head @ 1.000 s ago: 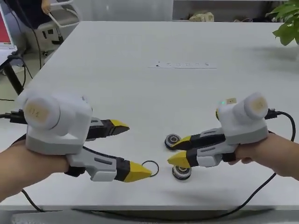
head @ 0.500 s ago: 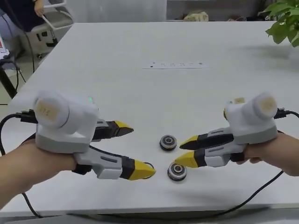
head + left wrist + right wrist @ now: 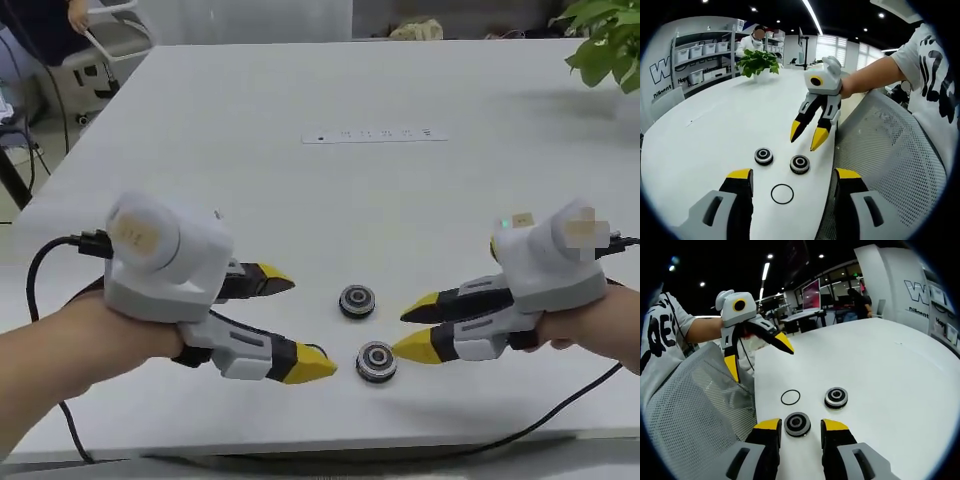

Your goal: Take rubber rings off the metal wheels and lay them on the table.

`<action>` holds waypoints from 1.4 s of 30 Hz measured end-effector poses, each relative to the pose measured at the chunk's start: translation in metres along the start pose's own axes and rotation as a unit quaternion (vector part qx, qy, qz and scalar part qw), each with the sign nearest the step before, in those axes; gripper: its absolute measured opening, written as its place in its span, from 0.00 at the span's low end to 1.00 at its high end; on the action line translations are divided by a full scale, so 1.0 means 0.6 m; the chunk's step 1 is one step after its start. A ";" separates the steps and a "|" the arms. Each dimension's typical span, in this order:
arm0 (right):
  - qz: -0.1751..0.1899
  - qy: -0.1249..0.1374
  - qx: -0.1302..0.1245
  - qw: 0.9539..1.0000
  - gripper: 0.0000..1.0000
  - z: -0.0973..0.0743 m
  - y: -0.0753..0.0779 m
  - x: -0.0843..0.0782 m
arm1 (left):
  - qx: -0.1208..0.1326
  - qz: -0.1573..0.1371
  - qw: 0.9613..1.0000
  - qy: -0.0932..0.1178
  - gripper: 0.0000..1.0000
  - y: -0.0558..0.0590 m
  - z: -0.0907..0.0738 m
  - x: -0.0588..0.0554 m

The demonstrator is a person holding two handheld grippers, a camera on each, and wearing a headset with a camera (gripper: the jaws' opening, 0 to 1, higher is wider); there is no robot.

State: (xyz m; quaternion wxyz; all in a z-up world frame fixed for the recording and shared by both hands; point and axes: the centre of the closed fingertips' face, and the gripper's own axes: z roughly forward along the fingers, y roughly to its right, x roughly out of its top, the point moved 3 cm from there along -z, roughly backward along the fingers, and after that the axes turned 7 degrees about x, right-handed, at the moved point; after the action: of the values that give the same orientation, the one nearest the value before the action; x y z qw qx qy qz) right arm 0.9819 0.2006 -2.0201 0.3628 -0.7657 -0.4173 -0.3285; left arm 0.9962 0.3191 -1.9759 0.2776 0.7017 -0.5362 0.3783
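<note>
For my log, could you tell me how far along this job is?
Done: one rubber ring lies loose on the table. In hand: nothing; the open right gripper points at the nearer wheel. Left: whatever rings the two wheels hold; I cannot tell.

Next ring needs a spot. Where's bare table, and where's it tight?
Free: the broad table between the far wheel and the strip, and beyond the strip up to the plant. Tight: the near edge, where near wheel, ring, left gripper and right gripper bunch together.
</note>
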 end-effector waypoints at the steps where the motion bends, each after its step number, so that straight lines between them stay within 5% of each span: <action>1: -0.002 -0.003 0.001 1.000 0.29 0.001 -0.001 -0.002 | 0.000 0.001 1.000 0.000 0.61 0.000 0.001 0.000; 15: -0.026 -0.041 0.004 0.999 0.29 0.007 0.002 -0.032 | -0.016 0.010 1.000 -0.016 0.55 0.004 0.028 -0.004; 42: -0.036 -0.049 0.005 0.998 0.28 0.013 0.008 -0.041 | -0.049 0.030 0.997 -0.050 0.42 0.021 0.082 -0.016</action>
State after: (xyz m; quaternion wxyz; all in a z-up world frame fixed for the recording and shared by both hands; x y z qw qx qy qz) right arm 0.9768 0.1954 -2.0452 0.3339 -0.7635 -0.4635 -0.3012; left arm 0.9939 0.2818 -2.0114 0.2734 0.6887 -0.5880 0.3243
